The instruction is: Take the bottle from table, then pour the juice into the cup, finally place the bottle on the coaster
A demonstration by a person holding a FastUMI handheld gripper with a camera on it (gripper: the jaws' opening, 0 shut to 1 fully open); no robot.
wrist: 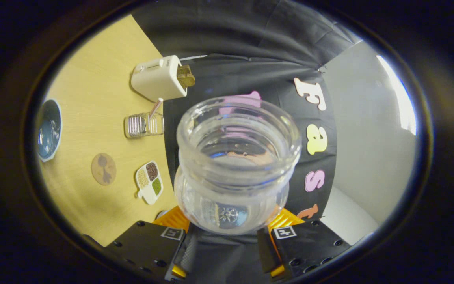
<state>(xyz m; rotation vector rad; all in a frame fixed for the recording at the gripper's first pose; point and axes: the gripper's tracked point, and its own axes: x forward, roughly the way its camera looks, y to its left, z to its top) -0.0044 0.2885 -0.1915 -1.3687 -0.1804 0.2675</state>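
Clear glass bottle (pixel 237 165), wide-mouthed with a ribbed lower body, grasped by the gripper (pixel 227 236): both fingers press its lower sides, one on the left, one on the right, and the open mouth faces the camera. The view is rolled, so the wooden table (pixel 89 94) stands as a slab on the left with its items turned sideways, and the bottle is held off the table, in front of the dark cloth wall. Round brown coaster (pixel 103 169) with a dark figure on it, lying bare on the table, left of the bottle and well apart from it. Clear ribbed cup (pixel 144 125) with a straw, farther along the table than the coaster. White toaster (pixel 160 78) with a slice of bread in its slot, beyond the cup. Small white divided dish (pixel 150 182) holding grains in several colours, just beside the coaster. Dark blue bowl (pixel 49 129) at the table's far left.
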